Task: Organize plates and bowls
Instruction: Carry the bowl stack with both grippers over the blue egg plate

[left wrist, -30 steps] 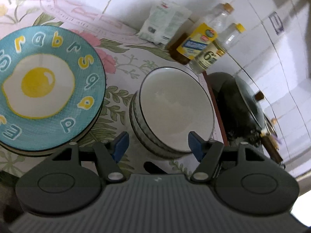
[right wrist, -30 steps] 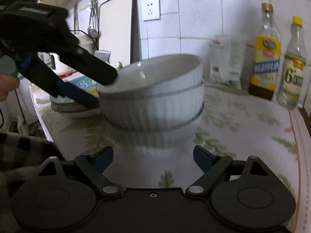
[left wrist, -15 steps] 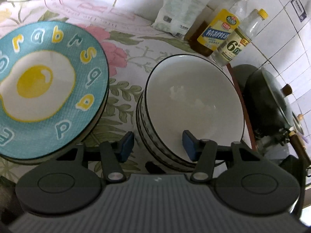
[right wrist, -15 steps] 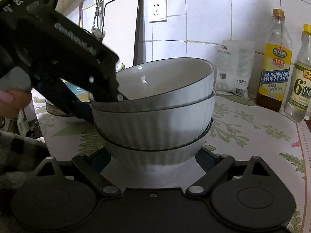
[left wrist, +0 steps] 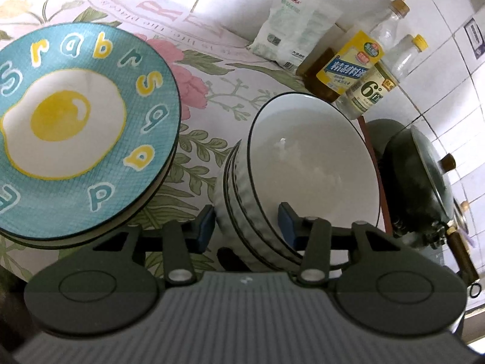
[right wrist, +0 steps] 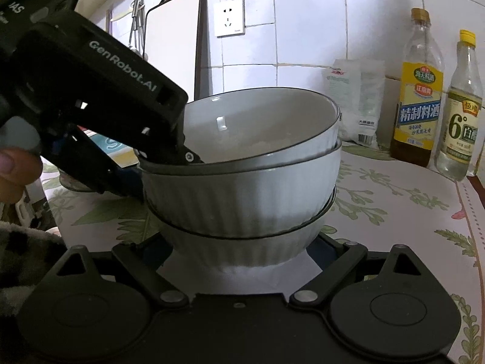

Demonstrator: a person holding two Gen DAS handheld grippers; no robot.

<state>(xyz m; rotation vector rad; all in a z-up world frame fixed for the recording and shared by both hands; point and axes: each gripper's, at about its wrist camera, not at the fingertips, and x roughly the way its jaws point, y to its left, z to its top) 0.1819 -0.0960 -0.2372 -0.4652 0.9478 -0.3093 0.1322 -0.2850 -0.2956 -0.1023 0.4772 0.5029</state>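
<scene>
At the near rim of the bowl stack [left wrist: 303,176], the left tongs [left wrist: 247,224] straddle the wall of the top bowl [right wrist: 260,127]: one blue pad [left wrist: 206,224] outside the ribbed side, the other pad [left wrist: 286,223] inside over the white interior. Gap betw. pads and bowl wall is small; can't tell if they actually pinch it. In the right wrist view the left tongs' black body [right wrist: 91,97] comes in from the left w/ a fingertip over that same rim, the top bowl sitting tilted in the one below.

The right tongs [right wrist: 239,251] are spread wide, low on the counter [right wrist: 394,212], fingers either side of the bottom bowl [right wrist: 242,248]; pads mostly hidden behind it, contact not clear. Three white ribbed bowls w/ dark rims are nested here, standing on the floral cloth.

Left of the stack in the left wrist view, near but apart, a teal plate [left wrist: 78,121] w/ fried-egg print and letters lies on top of other plates. Behind the bowls by the tiled wall: a white packet [left wrist: 294,36], a yellow-label bottle [left wrist: 345,63], a "6°" bottle [left wrist: 372,88]. To the right of the stack, a dark lidded pot [left wrist: 421,182]. A wall socket [right wrist: 229,18] and a cutting board [right wrist: 175,48] show in the right wrist view.
</scene>
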